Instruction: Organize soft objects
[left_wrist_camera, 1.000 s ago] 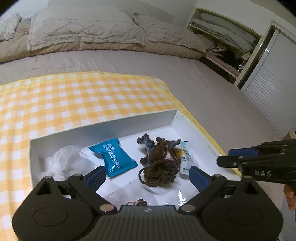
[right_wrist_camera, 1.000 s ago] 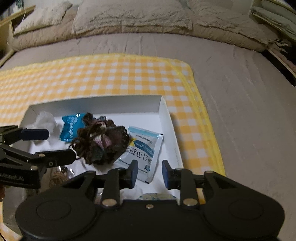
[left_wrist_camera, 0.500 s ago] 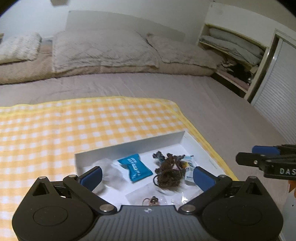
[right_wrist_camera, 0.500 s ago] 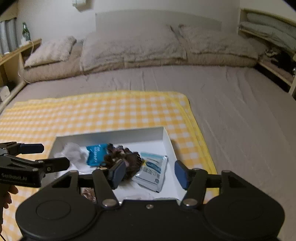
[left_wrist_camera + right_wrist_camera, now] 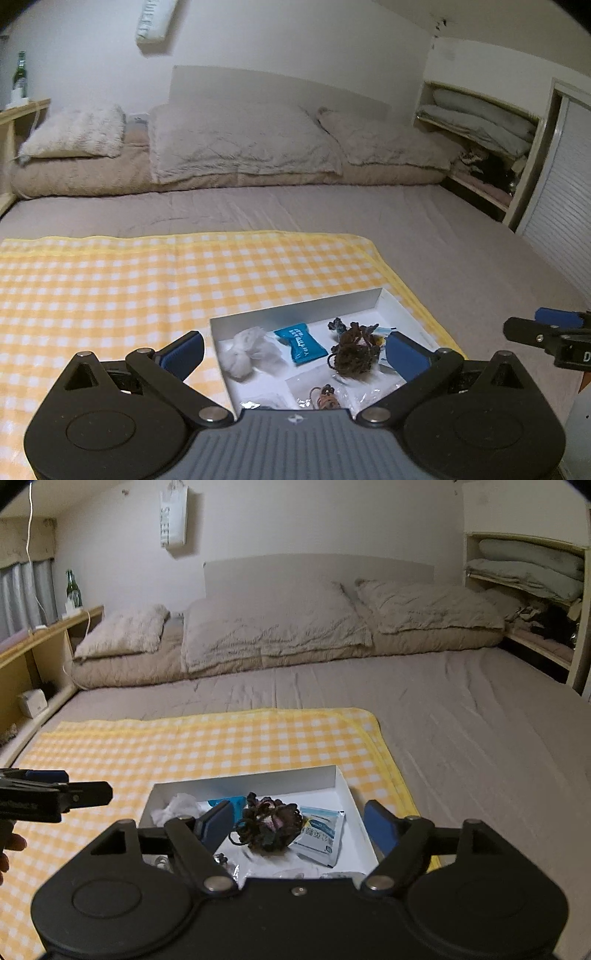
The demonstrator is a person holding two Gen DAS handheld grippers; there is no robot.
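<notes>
A white shallow box (image 5: 295, 312) (image 5: 258, 781) sits on the yellow checked cloth (image 5: 147, 280) (image 5: 221, 742). In it lie a white cotton wad (image 5: 245, 349) (image 5: 177, 805), a blue packet (image 5: 301, 341), a brown yarn tangle (image 5: 354, 354) (image 5: 267, 823), a white-blue sachet (image 5: 321, 830) and clear bags with small items (image 5: 325, 393). My left gripper (image 5: 295, 350) is open and empty, held above and short of the box. My right gripper (image 5: 299, 823) is open and empty, likewise raised. Each gripper shows at the edge of the other's view.
The cloth lies on a grey-brown bed (image 5: 461, 720) with pillows (image 5: 240, 144) at the head. A wooden side shelf with a green bottle (image 5: 72, 589) stands at the left. Shelves with bedding (image 5: 480, 125) and a slatted door (image 5: 561, 206) stand at the right.
Both grippers have pulled up and back from the box, so it looks smaller and more of the room shows. The right gripper's fingers have opened wide. The box contents have not moved.
</notes>
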